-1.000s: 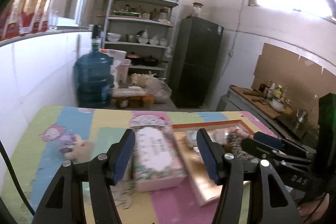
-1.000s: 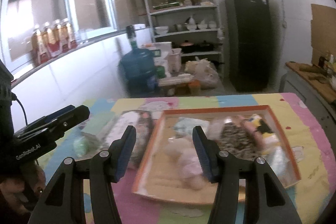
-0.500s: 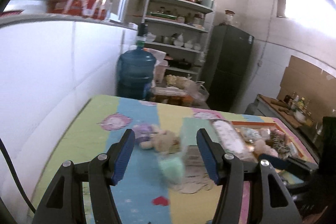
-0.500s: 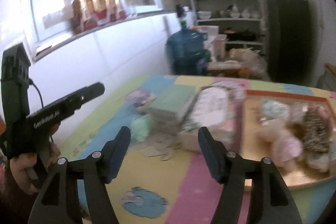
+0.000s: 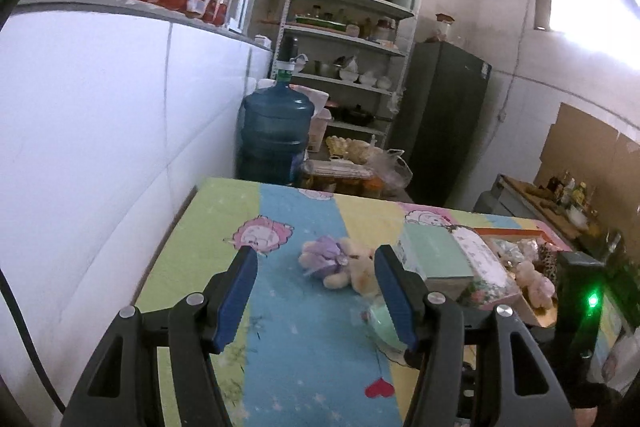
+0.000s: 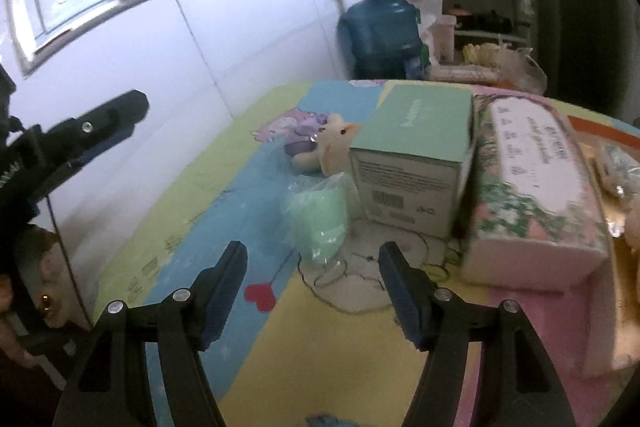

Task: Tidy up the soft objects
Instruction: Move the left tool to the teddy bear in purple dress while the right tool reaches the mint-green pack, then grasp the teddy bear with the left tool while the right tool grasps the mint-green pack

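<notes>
Plush toy [image 6: 334,147] of fuzzy cloth; green pouch [image 6: 320,223] in glossy clear plastic; mint box [image 6: 412,163] of matt cardboard; table [image 6: 320,355] cover smooth.

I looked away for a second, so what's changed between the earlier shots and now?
Both grippers swung left, off the tray and onto the loose toys. The right gripper, jaws wider, now faces the green pouch; the left gripper frames the plush bunny. Neither holds anything; the objects stayed put.
</notes>
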A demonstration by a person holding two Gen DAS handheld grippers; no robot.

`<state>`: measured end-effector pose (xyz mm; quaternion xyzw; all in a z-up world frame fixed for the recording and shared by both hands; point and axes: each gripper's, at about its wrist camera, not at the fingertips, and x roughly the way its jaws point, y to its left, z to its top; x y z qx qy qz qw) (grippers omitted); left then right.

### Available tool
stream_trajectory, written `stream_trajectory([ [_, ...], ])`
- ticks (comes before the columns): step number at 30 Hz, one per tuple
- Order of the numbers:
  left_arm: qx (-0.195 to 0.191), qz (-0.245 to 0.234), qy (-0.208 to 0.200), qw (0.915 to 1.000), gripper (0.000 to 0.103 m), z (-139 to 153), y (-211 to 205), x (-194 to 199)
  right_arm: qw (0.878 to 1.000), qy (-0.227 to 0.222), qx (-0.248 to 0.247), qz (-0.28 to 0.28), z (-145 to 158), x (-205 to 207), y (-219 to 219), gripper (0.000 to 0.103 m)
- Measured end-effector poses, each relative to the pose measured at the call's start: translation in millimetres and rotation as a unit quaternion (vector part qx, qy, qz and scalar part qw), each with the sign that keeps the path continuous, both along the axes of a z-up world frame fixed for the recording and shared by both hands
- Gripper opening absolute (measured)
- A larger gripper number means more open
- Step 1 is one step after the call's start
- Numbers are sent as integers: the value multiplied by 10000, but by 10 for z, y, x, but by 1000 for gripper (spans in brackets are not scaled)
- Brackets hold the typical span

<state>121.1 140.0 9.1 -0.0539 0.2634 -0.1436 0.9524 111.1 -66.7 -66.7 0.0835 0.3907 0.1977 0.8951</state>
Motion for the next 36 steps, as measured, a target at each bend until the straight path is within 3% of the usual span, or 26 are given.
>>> stream_trajectory([
  [11, -132, -732, 308, 9968, 61, -98, -66, 630, 9999, 160, 21, -5, -114, 333, 145, 70],
  [13, 14, -857, 342, 9957, 61, -113, -119, 732, 9998, 190, 60, 42, -126, 345, 137, 46],
  [14, 99, -979, 328, 9946, 61, -121, -162, 785, 9997, 223, 39, 64, -138, 363, 140, 41],
  [22, 628, -2132, 388, 9742, 61, -292, -502, 1192, 9989, 173, 151, 407, -58, 162, 143, 40],
  [28, 175, -2434, 936, 9652, 61, -639, -447, 1558, 9987, 179, 211, 439, -48, 33, 45, 40],
  [32, 94, -2436, 1315, 9609, 61, -855, -408, 1696, 9986, 188, 268, 411, -65, -3, 13, 40],
  [36, -394, -2499, 1709, 9523, 61, -935, -354, 1761, 9982, 231, 363, 424, -78, -2, 10, 41],
])
